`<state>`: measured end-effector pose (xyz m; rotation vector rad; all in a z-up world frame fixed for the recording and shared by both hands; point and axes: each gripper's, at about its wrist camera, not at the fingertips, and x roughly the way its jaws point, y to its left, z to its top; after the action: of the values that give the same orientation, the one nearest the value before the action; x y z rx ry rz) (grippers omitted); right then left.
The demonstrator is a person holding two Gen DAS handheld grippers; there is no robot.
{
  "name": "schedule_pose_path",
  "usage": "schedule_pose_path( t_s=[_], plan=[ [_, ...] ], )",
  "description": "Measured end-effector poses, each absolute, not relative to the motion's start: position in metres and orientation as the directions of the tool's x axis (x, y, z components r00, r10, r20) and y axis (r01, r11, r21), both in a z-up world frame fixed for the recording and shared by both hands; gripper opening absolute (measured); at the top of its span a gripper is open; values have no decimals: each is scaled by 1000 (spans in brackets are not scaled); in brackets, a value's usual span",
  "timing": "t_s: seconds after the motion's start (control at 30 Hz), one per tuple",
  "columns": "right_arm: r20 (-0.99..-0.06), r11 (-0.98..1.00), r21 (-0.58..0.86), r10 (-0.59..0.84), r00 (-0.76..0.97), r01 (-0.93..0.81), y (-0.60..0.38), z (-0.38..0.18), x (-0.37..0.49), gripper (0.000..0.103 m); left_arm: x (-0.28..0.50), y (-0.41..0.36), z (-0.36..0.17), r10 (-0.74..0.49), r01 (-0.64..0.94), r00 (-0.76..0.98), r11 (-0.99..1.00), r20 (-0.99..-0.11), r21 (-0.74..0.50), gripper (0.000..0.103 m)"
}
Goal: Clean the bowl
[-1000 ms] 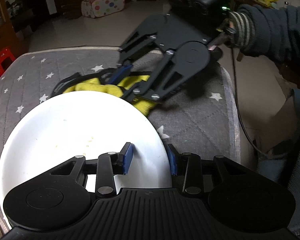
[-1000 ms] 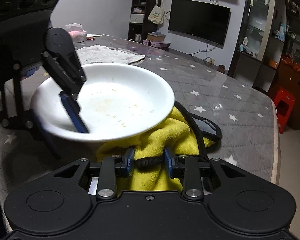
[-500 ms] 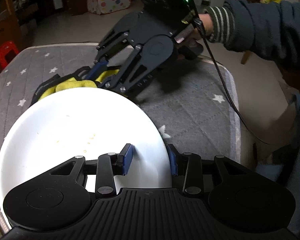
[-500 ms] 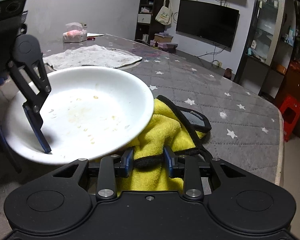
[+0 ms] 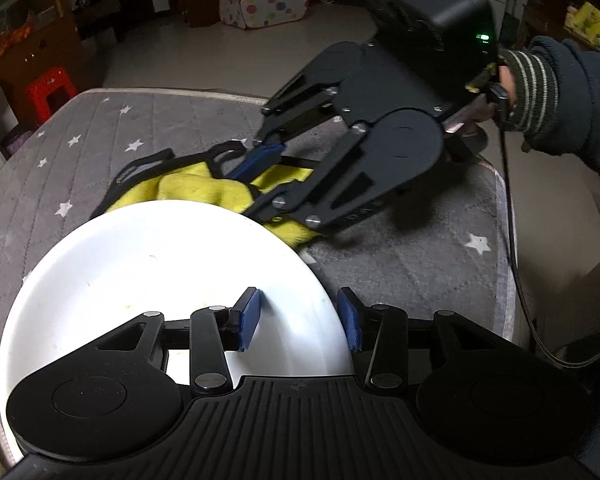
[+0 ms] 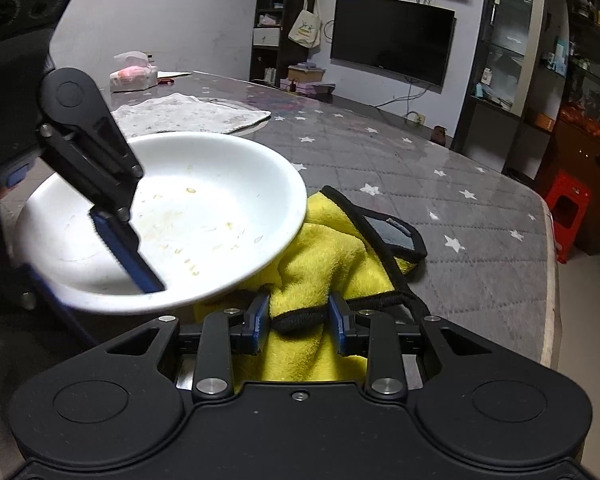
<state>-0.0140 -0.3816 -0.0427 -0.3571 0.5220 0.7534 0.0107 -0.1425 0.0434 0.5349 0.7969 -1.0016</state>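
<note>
The white bowl [image 6: 172, 216] is held at its rim by the left gripper [image 5: 298, 318], one blue pad [image 6: 126, 254] lying inside the bowl and the other outside beneath the rim, so the fingers are clamped on the rim. The bowl appears to be lifted and tilted slightly, its far edge overhanging the yellow cloth [image 6: 332, 256]; whether its base touches the star-patterned table cover [image 6: 460, 216] cannot be told. Such a grip is judged to keep the bowl steady and its inside turned toward the cloth.

Inside the bowl, small crumbs and a pale yellowish smear [image 6: 168, 224] are seen, so the bowl is not clean as it lies.

The yellow cloth, edged with black trim [image 6: 380, 216], lies bunched on the table cover, just beside and partly under the bowl's rim. The right gripper [image 6: 298, 324] is set low at the cloth's near edge, with the black trim and a fold of cloth between its pads [image 6: 260, 320]. The pads seem to be closed on that fold, though a small gap is visible to either side, so a firm pinch cannot be confirmed. From the left wrist view the same gripper [image 5: 260, 184] is seen angled down onto the cloth, held by a hand in a striped cuff [image 5: 528, 92].

Beyond the bowl, a pale rag [image 6: 188, 114] and a tissue pack [image 6: 134, 74] lie well apart from it.
</note>
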Motion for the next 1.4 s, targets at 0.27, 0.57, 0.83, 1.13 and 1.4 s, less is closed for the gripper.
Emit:
schedule_pose_path(
  t_s=[0.27,0.57,0.83,1.13,1.4],
  plan=[
    [-568,700,-115,536,624,-705,-388,-44,-40,33,1,-135,44,-552,928,245,371,-797,29,40],
    [-575,673,-118,553,603,-730,-387,-41,-65,33,-4,-121,47,-571,964,156,266,-806,-3,39],
    [-574,642,-142,567,592,-753,-376,-38,-40,33,-3,-120,47,-581,966,143,259,-801,-16,40],
    [-570,634,-155,569,593,-758,-372,-36,-14,33,-7,-118,47,-594,965,134,261,-793,-32,41],
    [-571,644,-145,566,595,-751,-374,-35,-16,33,-9,-124,45,-580,945,169,326,-797,-36,44]
  ],
)
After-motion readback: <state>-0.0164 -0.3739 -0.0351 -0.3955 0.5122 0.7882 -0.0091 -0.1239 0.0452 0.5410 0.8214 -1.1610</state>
